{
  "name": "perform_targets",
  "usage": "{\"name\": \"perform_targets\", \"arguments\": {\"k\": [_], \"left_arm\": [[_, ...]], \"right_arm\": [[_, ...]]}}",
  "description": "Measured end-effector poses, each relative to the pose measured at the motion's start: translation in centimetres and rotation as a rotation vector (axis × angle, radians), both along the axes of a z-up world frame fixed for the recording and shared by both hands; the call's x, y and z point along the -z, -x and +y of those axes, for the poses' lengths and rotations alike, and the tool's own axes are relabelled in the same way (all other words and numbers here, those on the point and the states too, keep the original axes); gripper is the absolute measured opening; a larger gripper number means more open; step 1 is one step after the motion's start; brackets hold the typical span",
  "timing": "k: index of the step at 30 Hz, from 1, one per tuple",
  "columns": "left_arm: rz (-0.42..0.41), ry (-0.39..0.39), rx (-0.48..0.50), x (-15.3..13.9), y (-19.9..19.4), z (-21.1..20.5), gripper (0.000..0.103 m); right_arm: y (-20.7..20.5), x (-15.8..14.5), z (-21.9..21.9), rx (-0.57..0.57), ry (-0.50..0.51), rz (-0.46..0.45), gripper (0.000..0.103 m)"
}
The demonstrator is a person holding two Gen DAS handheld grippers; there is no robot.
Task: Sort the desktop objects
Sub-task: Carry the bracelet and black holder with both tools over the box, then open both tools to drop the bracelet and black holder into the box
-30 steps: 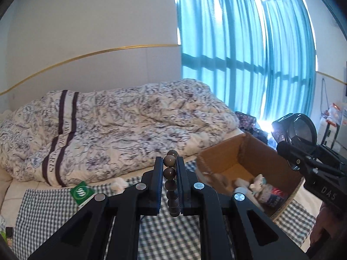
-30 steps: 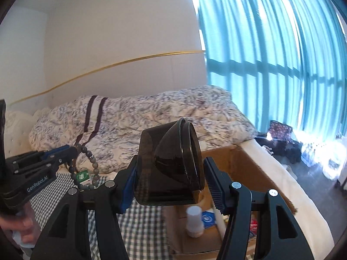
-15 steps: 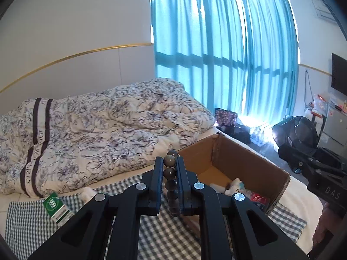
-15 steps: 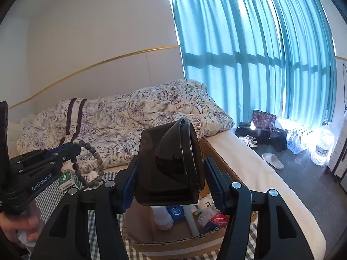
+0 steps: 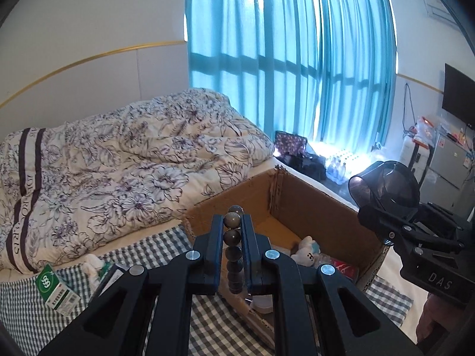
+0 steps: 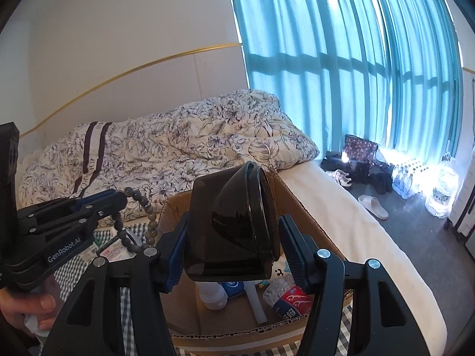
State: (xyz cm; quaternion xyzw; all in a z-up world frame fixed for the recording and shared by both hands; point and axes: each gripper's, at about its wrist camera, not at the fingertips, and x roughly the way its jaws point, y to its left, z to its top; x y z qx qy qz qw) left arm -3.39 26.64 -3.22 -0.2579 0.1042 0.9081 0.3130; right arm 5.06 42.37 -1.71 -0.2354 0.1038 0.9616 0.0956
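The left hand-held gripper (image 5: 232,231) is clenched on a bead bracelet (image 5: 233,252), which hangs between its fingers above the near edge of the cardboard box (image 5: 314,207); the right hand-held gripper (image 6: 231,246) grasps a dark cup (image 6: 234,225) lying on its side, held over the box (image 6: 311,222); the box rests on a checked cloth (image 5: 35,305) on the bed and contains a bottle (image 6: 289,296), a plush toy (image 5: 305,252) and other small items.

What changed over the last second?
Both tools swung right, toward the cardboard box, which now lies under them. Unchanged: left tool shut on the bead bracelet, right tool shut on the dark plastic container. Nothing released.
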Motion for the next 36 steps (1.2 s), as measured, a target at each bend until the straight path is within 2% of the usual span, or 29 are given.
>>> {"name": "perform_targets", "arguments": {"k": [9,14,20,27,36], "left_arm": [[-0.015,0.048,0.060,1.4,0.5,3.6,0.011],[-0.064,0.073,0.083,3.1,1.2,5.1,0.011],[-0.115,0.109,0.099,4.9,2.0,6.3,0.011],[-0.181,0.165,0.119,7.3,2.7,7.6,0.011],[-0.239,0.217,0.144,9.5,2.7,8.3,0.011]], "right_arm": [[1.1,1.4,1.9,0.012,0.042,-0.047,0.057],[1.5,2.4,3.0,0.019,0.067,-0.082,0.057],[2.7,3.8,3.6,0.015,0.076,-0.150,0.057],[4.5,6.2,3.5,0.007,0.086,-0.276,0.057],[5.2,8.1,3.6,0.005,0.100,-0.362,0.058]]}}
